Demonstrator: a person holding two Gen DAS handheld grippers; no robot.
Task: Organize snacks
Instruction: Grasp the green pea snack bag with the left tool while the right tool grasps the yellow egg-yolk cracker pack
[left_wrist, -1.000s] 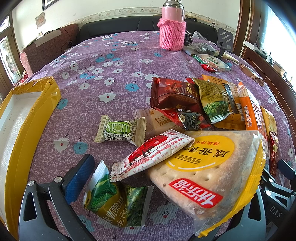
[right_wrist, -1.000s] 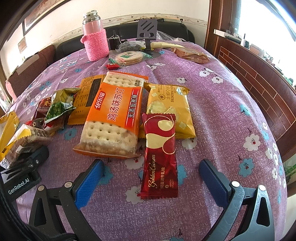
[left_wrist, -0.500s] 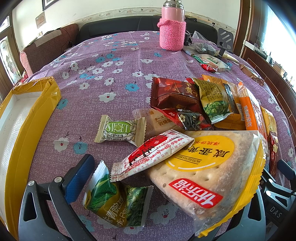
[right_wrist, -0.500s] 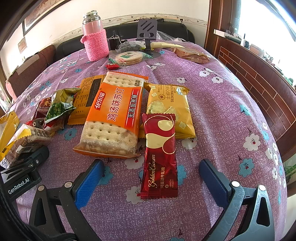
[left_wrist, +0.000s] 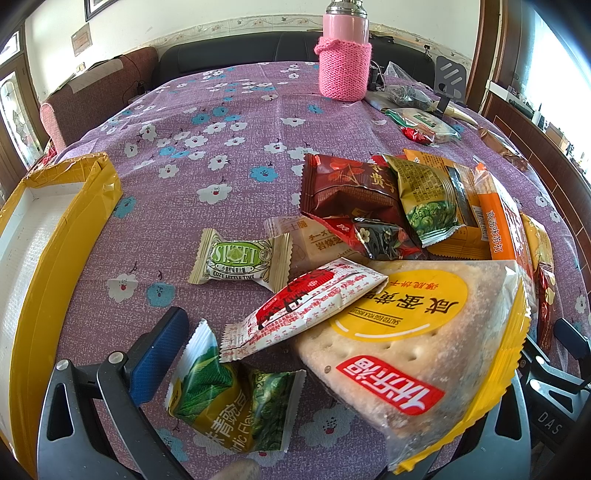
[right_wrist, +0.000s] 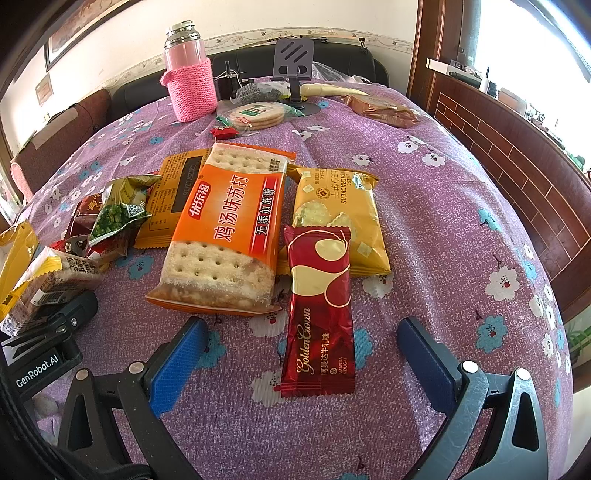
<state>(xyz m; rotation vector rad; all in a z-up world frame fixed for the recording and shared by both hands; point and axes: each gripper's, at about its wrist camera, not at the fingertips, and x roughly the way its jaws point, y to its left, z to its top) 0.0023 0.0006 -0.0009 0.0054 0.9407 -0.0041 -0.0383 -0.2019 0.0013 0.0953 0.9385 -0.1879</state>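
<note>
Snack packets (right_wrist: 229, 229) on floral tablecloth (right_wrist: 443, 221)

A purple cloth with white and blue flowers (right_wrist: 443, 206) is covering the table. The square cracker pack (right_wrist: 229, 225) is showing an orange band with white and red lettering; the long nougat wrapper (right_wrist: 319, 314) is glowing dark red with gold swirls. The small sweet wrapper (left_wrist: 240, 258) is wearing cream and green. The box (left_wrist: 48, 258) is showing yellow walls around a white inside, and the flask's knitted sleeve (left_wrist: 345, 70) is showing pink.
</note>
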